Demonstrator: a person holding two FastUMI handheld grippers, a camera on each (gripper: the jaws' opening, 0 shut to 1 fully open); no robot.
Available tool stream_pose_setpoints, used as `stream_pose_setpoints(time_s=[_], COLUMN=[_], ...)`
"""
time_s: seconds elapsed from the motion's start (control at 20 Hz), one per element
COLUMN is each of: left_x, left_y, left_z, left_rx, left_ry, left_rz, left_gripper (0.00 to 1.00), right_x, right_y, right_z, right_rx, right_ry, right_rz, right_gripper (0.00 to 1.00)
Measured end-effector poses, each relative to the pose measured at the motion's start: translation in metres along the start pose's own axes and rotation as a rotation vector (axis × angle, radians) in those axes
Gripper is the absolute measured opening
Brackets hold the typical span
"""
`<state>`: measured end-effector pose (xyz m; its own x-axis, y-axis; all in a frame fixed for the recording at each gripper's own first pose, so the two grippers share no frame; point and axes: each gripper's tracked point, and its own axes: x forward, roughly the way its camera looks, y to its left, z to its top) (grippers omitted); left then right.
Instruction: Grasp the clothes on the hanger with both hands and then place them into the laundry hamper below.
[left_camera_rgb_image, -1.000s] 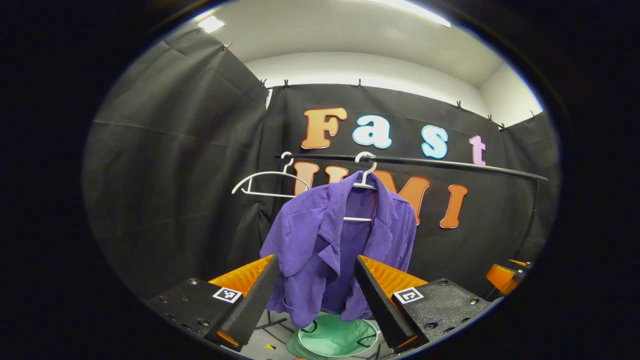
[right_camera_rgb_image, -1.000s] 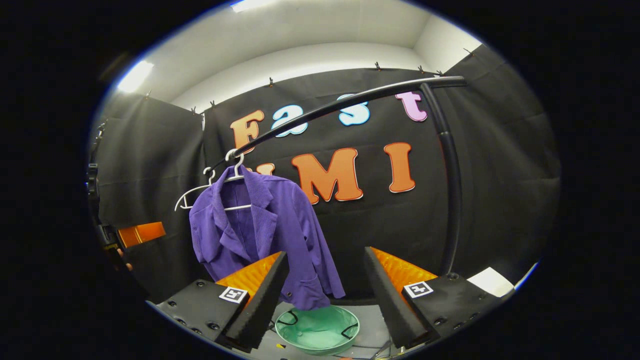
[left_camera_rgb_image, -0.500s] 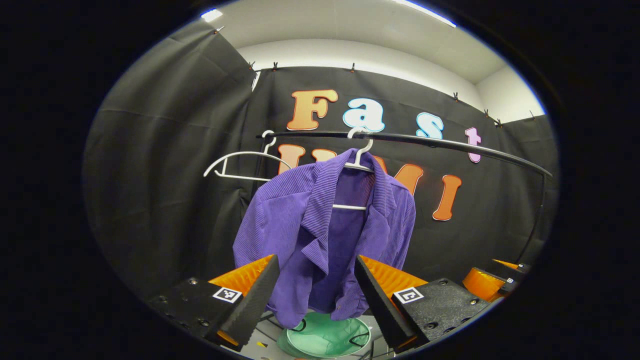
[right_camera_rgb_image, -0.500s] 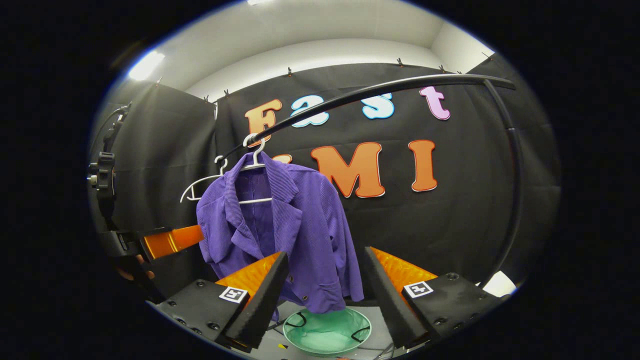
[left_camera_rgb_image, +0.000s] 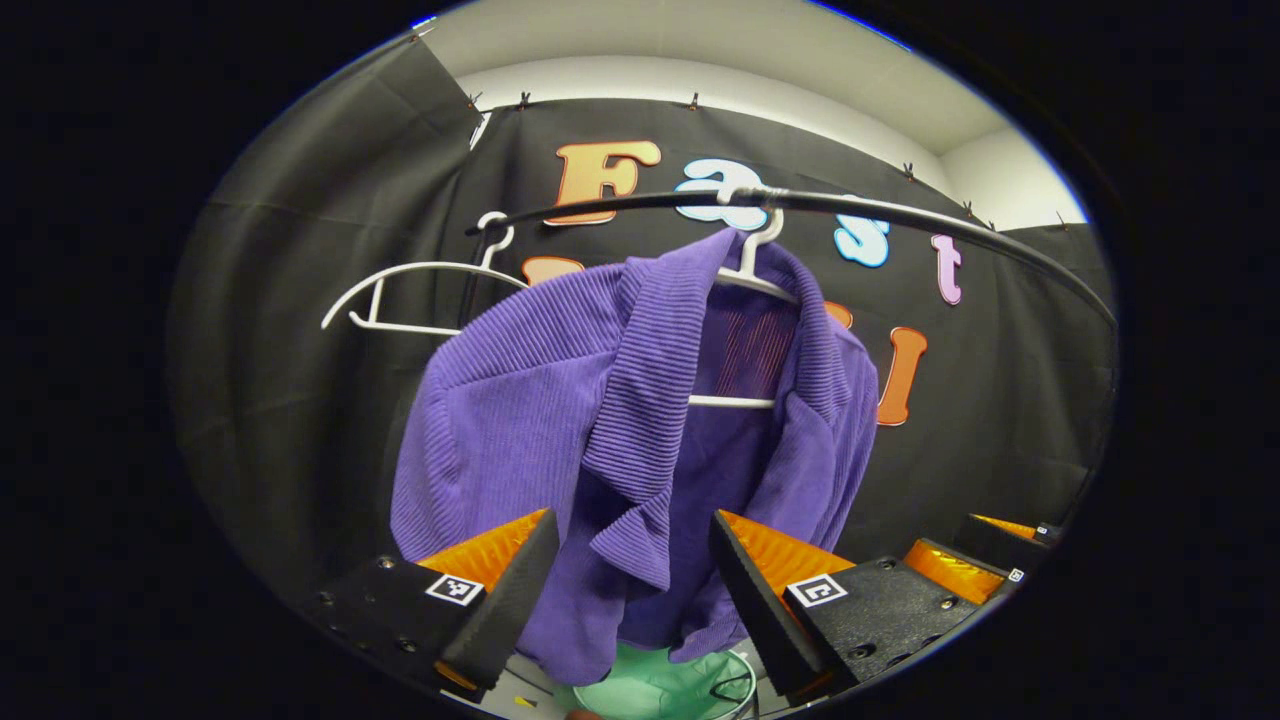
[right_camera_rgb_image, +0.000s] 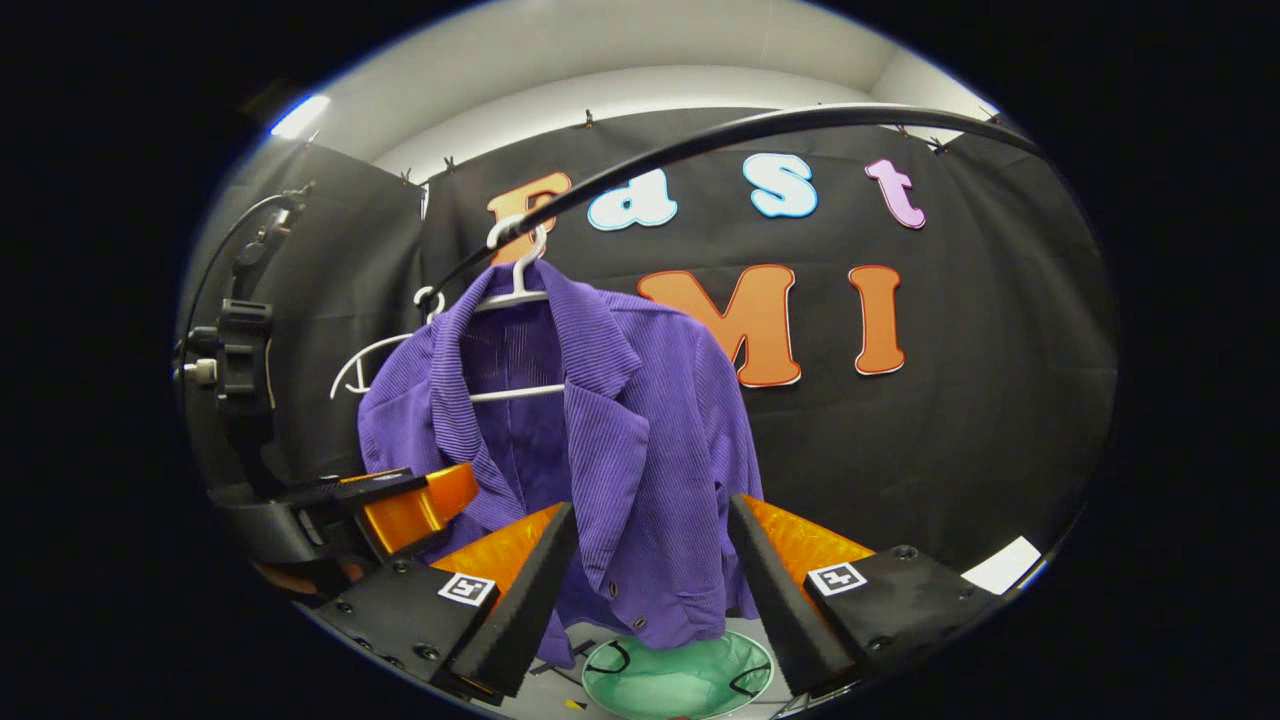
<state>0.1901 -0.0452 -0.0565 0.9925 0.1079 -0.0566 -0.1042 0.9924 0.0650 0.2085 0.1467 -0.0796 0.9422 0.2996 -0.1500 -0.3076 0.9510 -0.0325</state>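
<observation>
A purple ribbed jacket (left_camera_rgb_image: 560, 400) (right_camera_rgb_image: 620, 420) hangs on a white hanger (left_camera_rgb_image: 755, 265) (right_camera_rgb_image: 515, 280) from a black rail (left_camera_rgb_image: 900, 215) (right_camera_rgb_image: 700, 145). My left gripper (left_camera_rgb_image: 628, 580) stands open right in front of the jacket's left lapel, the cloth hanging between the fingers without touching them. My right gripper (right_camera_rgb_image: 650, 585) is open too, level with the jacket's lower right front. The left gripper (right_camera_rgb_image: 400, 505) also shows at the left of the right gripper view, close to the jacket's sleeve. A green hamper (left_camera_rgb_image: 660, 695) (right_camera_rgb_image: 680, 680) sits on the floor below.
An empty white hanger (left_camera_rgb_image: 400, 295) (right_camera_rgb_image: 380, 355) hangs on the same rail to the left of the jacket. The rail bends down at the right end. Black cloth walls close in the back and sides.
Both grippers have moved forward toward the jacket, which now looks much larger. The left gripper has come into the right gripper view beside the sleeve. Both stay open.
</observation>
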Motion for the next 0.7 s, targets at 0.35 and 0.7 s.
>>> stream_pose_setpoints(time_s=[0.35,0.7], left_x=[0.048,0.063], left_y=[0.02,0.024], left_z=[-0.009,-0.007], left_rx=[0.016,-0.005], left_ry=[-0.001,0.011], left_rz=[0.03,-0.001], left_gripper=[0.95,0.73], right_x=[0.05,0.106], right_y=[0.016,0.031], right_z=[-0.012,-0.025], right_rx=[-0.043,0.003], right_ry=[0.028,0.062], right_rz=[0.0,0.06], right_gripper=[0.98,0.98])
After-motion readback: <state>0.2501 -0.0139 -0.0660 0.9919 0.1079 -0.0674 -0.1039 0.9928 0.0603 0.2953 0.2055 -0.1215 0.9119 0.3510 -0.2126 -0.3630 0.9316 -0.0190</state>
